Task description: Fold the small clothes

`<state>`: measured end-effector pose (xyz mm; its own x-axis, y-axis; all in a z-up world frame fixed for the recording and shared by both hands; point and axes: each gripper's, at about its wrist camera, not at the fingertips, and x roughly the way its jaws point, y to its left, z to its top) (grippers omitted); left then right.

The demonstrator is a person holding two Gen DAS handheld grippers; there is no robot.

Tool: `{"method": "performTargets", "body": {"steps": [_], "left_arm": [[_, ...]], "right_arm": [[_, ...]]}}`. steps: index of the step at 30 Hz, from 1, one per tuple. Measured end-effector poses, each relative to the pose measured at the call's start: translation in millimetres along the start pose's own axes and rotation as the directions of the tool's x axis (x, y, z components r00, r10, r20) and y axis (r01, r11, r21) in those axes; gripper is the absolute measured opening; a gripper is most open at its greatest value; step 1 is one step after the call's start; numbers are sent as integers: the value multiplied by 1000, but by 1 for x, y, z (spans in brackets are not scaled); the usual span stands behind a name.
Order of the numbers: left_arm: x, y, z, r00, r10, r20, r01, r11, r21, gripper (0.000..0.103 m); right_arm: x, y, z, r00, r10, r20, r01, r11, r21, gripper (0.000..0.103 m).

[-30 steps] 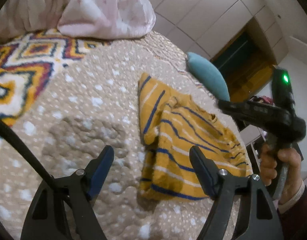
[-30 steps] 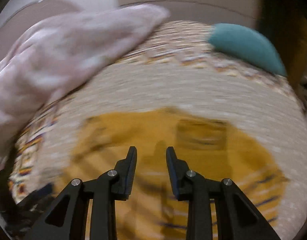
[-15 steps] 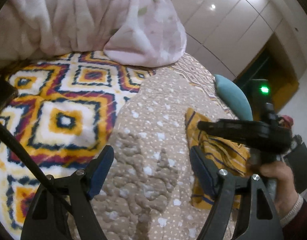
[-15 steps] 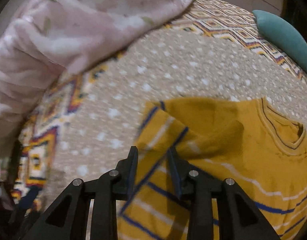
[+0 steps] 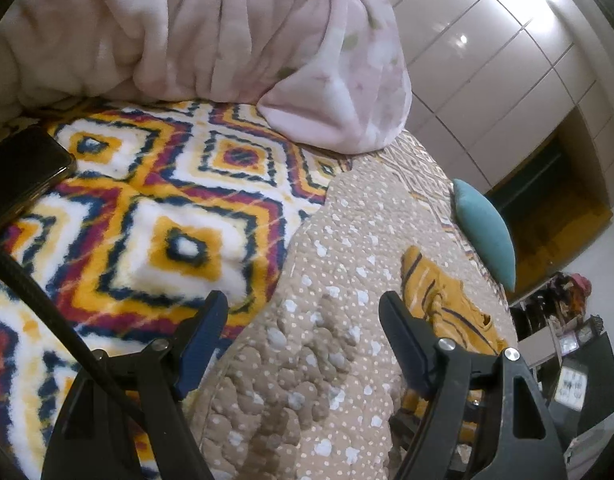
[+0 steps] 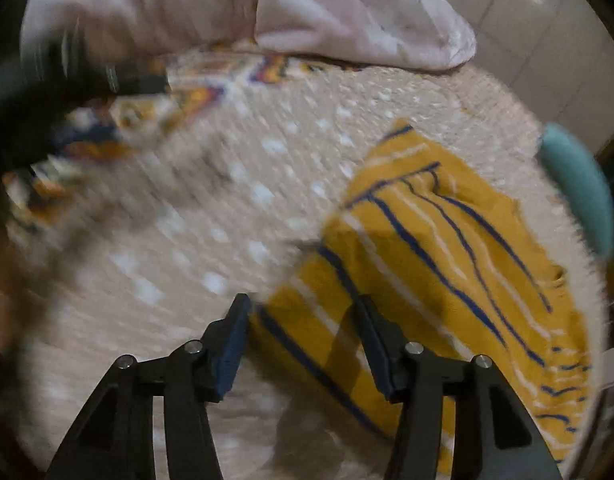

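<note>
Two hand-held grippers above the bed: right hand-held gripper [image 6: 301,320] opening over the striped yellow shirt [image 6: 447,256], left hand-held gripper [image 5: 303,314] released, empty

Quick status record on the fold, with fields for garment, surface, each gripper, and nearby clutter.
garment: yellow striped top, partly folded, lying flat
surface: beige dotted quilt
left gripper: left gripper open over bare quilt, nothing between the jaws, garment off to its right
right gripper: right gripper jaws opening, low over the garment's near corner; view blurred, pads not seen pressing on cloth
clutter: patterned blanket, pink duvet, teal cushion, dark phone on the blanket
</note>
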<state>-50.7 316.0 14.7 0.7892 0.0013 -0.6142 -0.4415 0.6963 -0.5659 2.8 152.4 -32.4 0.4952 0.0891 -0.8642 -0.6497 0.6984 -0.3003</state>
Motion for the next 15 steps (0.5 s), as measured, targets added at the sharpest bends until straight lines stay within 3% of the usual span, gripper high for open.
{"method": "performTargets", "body": {"steps": [1, 2, 4, 7, 8, 10, 13, 15], "left_arm": [[0, 0, 0, 1000, 2, -1, -2, 1000, 1, 77], [0, 0, -1, 1000, 2, -2, -2, 1000, 3, 77], [2, 0, -1, 1000, 5, -6, -5, 1000, 3, 77], [1, 0, 0, 1000, 3, -5, -3, 1000, -1, 77], [1, 0, 0, 1000, 2, -3, -2, 1000, -4, 77], [1, 0, 1, 1000, 1, -1, -1, 1000, -7, 77], [2, 0, 0, 1000, 5, -6, -5, 1000, -1, 77], [4, 0, -1, 1000, 14, -8, -14, 1000, 3, 77]], "right_arm": [[1, 0, -3, 1000, -8, 25, 8, 1000, 0, 51], [0, -3, -3, 999, -9, 33, 9, 1000, 14, 31], [1, -15, 1, 1000, 17, 13, -18, 995, 99, 18], [-6, -31, 2, 990, 143, -6, -138, 965, 222, 16], [-13, -33, -2, 980, 201, 0, -195, 947, 256, 10], [-24, -29, -9, 959, 283, 17, -276, 921, 275, 10], [-26, -14, -22, 969, 247, 6, -242, 944, 224, 11], [-25, -18, -28, 965, 260, 21, -256, 930, 264, 11]]}}
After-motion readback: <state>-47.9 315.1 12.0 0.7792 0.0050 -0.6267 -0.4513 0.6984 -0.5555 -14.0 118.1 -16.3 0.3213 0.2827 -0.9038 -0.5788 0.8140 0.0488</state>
